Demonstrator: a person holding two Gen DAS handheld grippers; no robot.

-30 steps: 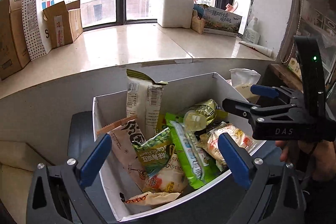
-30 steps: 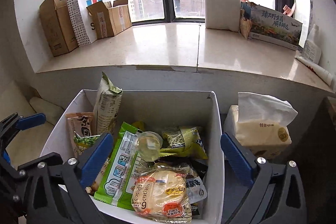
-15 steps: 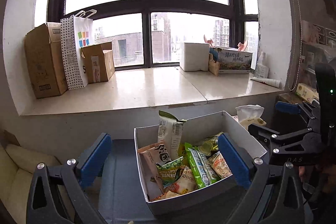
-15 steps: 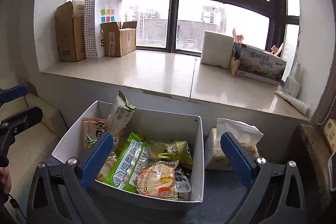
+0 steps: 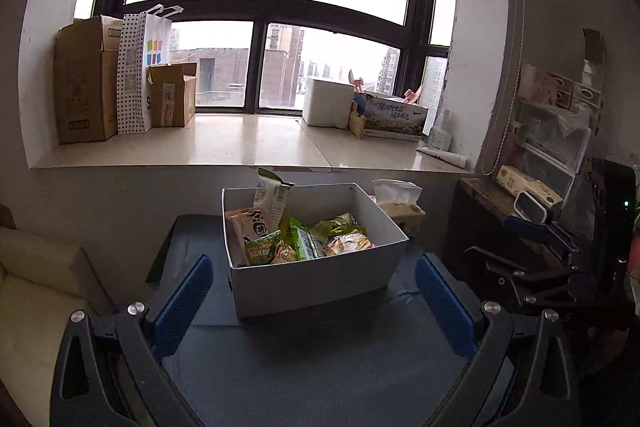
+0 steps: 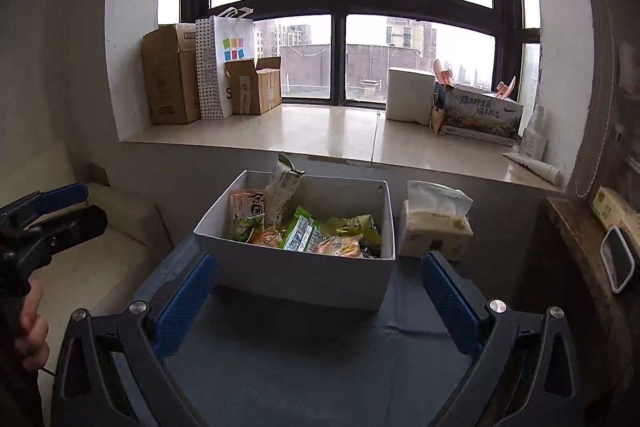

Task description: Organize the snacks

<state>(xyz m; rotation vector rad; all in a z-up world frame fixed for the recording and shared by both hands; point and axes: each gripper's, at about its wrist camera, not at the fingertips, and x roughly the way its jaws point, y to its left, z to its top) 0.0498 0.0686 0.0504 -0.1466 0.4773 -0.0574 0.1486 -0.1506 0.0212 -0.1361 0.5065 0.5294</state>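
Note:
A white box (image 5: pixel 312 285) (image 6: pixel 296 273) stands on the dark table (image 5: pixel 312 379) (image 6: pixel 312 367), holding several snack packets. A tall pale packet (image 5: pixel 273 195) (image 6: pixel 285 187) leans upright at its back left; green packets (image 5: pixel 304 243) (image 6: pixel 298 233) lie in the middle. My left gripper (image 5: pixel 314 301) is open and empty, well back from the box's near wall. My right gripper (image 6: pixel 316 297) is also open and empty, facing the box from the near side. The right gripper (image 5: pixel 536 251) shows at the right edge of the left wrist view, and the left gripper (image 6: pixel 44 215) at the left edge of the right wrist view.
A tissue pack (image 6: pixel 436 223) (image 5: pixel 400 207) sits just right of the box. Behind runs a wide window sill (image 6: pixel 320 131) with cardboard boxes (image 6: pixel 172 75), a dotted paper bag (image 6: pixel 224 63) and a white box (image 6: pixel 410 93). A cream sofa (image 5: pixel 36 287) is left, a wooden shelf (image 6: pixel 592 267) right.
Both grippers have pulled back and up from over the box; the box now appears small and farther away. Both stayed open and empty.

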